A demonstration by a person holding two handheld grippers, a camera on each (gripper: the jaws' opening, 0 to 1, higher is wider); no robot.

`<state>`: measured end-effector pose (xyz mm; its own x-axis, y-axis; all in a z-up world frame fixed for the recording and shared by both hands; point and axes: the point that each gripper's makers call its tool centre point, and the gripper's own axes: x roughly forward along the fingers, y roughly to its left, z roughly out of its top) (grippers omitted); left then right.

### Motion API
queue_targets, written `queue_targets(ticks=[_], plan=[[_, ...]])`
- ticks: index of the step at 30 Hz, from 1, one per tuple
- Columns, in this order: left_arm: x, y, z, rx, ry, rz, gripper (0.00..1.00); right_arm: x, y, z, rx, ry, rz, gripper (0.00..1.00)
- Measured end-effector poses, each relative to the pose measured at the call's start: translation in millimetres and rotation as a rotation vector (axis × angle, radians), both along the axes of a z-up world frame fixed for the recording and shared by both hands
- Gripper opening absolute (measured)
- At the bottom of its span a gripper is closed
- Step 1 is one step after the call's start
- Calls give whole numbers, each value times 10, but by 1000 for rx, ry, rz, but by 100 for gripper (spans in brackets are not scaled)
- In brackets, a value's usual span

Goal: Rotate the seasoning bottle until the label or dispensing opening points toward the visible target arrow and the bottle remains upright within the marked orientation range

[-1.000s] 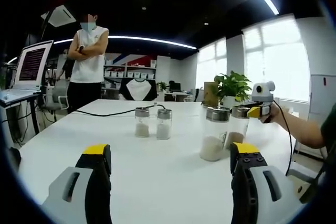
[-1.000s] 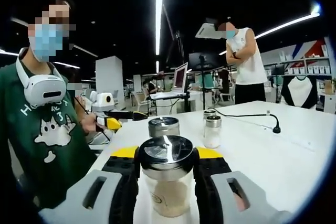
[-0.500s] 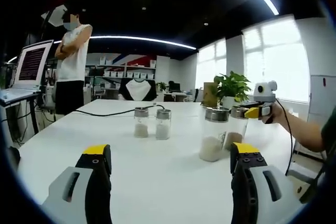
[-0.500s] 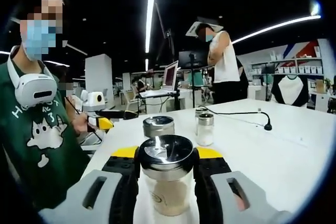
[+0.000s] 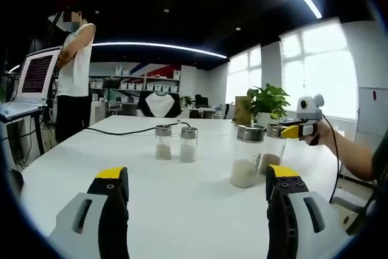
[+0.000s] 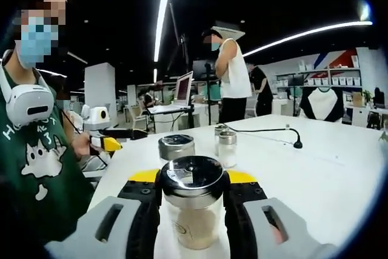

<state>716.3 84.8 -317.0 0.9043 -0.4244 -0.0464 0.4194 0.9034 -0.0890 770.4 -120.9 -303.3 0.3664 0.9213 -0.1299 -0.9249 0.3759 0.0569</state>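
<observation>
Jaws of the right gripper (image 6: 193, 193) are clamped on the seasoning bottle (image 6: 193, 210), one yellow-tipped jaw pressed to each side of the glass just under its dark metal cap. The bottle stands upright on the white tabletop (image 6: 315, 174), holding pale brownish granules, with a small round mark on the glass facing the camera. Just behind it stands a second jar (image 6: 176, 148) with a steel lid, and farther back a pair of small shakers (image 6: 225, 148) side by side. A black cable (image 6: 273, 136) runs across the tabletop beyond them.

From the left gripper view, the left gripper (image 5: 194, 186) hangs above the tabletop (image 5: 182, 204) with its jaws wide apart, touching nothing. The seasoning bottle (image 5: 274, 147) sits toward the right, partly hidden behind the second jar (image 5: 247, 163), which holds white granules. The right gripper (image 5: 292, 130) reaches in from the right edge at the bottle's cap. The two small shakers (image 5: 176, 142) stand near the middle of the tabletop, well apart from the larger jars. A potted plant (image 5: 267, 102) stands behind them, and a person in a white sleeveless top (image 5: 74, 71) stands beside a laptop (image 5: 36, 77) at the far left.
</observation>
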Motion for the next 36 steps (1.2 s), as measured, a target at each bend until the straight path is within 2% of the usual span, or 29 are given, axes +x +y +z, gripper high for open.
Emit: queue_targets(ticks=[22,27,36], plan=[[-2,-56,6,-4,-6,-15,99,139,-85,1,-39,-32,-198,38],[-4,-51,6,-7,-4,-15,99,135,-76,3,-33,-38,-219,38],[20,-4,0,-8,-2,-4,99,110,-50,-7,-36,-53,-308,38]])
